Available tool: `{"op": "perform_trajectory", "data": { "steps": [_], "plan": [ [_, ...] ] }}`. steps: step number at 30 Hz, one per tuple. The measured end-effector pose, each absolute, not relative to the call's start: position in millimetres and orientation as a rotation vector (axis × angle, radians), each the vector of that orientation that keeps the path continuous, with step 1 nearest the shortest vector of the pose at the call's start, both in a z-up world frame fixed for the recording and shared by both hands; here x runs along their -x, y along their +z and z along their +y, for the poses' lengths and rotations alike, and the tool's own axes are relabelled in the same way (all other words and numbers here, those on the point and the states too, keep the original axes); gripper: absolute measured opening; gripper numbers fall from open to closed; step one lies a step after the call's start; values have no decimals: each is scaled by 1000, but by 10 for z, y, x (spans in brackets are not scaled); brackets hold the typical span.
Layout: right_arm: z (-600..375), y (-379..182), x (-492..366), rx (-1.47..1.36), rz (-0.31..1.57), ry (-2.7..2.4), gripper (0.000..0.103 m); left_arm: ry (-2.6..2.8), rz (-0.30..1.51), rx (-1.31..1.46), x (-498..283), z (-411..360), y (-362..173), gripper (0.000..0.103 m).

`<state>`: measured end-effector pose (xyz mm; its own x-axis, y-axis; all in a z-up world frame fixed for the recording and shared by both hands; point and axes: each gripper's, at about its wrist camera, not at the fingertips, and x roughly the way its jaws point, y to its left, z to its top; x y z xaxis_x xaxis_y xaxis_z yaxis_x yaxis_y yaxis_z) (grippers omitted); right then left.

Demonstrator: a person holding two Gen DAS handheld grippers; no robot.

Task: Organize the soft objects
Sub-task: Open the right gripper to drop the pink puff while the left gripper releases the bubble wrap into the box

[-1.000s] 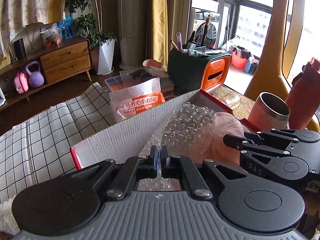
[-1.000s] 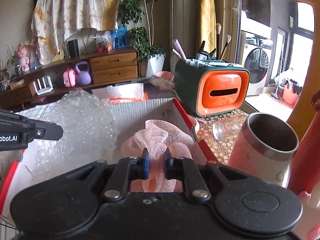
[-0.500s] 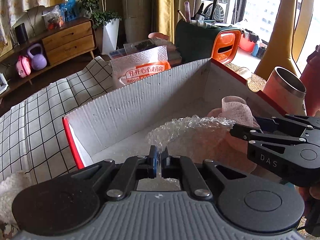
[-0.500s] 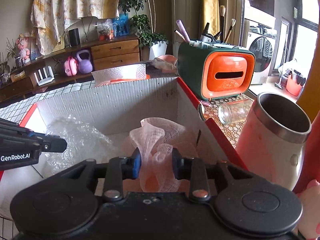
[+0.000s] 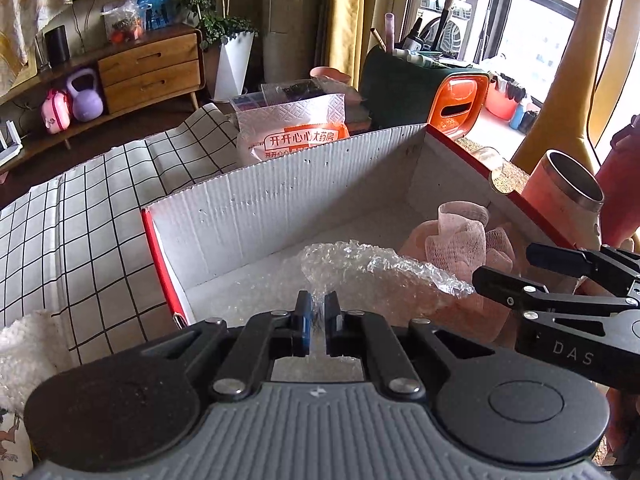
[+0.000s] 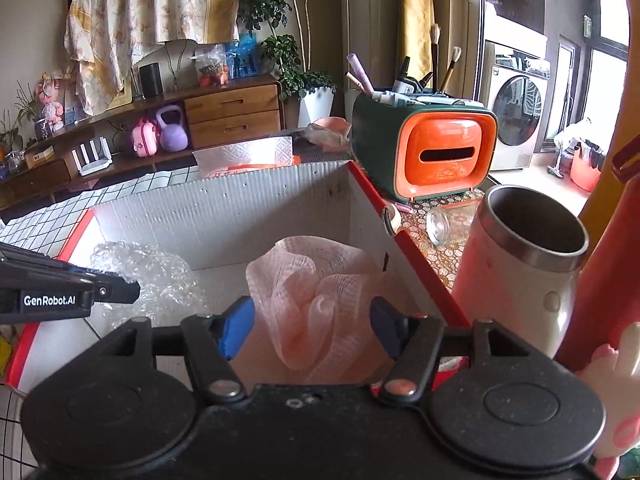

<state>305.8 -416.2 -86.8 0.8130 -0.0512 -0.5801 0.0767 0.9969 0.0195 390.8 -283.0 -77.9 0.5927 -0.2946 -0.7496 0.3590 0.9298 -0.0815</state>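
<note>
Bubble wrap (image 5: 376,268) is pinched in the left gripper (image 5: 316,316); the right gripper (image 6: 312,324) fingers have just been opening around the pink mesh puff (image 6: 316,288) in the box (image 5: 280,196).

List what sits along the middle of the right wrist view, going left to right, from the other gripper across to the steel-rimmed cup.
left gripper → bubble wrap → pink mesh bath pouf → red-edged right wall of the box → glass jar lying on its side → steel-rimmed cup
</note>
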Motion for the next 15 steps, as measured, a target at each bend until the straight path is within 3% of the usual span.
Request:
{"op": "perform_trajectory", "data": {
  "steps": [1,3,5,15],
  "plan": [
    [-4159,-851,-3038,-39,617,-66,66,-383,855,-74,-3899,-2822,-769,10],
    [-4154,-816,-2990,-36,611,-66,70,-390,853,-45,-3881,-2788,-745,28],
    [-4149,-785,-2937,-38,609,-62,72,-391,840,-26,-3855,-2765,-711,83],
    [-4109,-585,-2625,-26,582,-40,85,-401,798,-19,-3626,-2604,-462,86]
  ]
}}
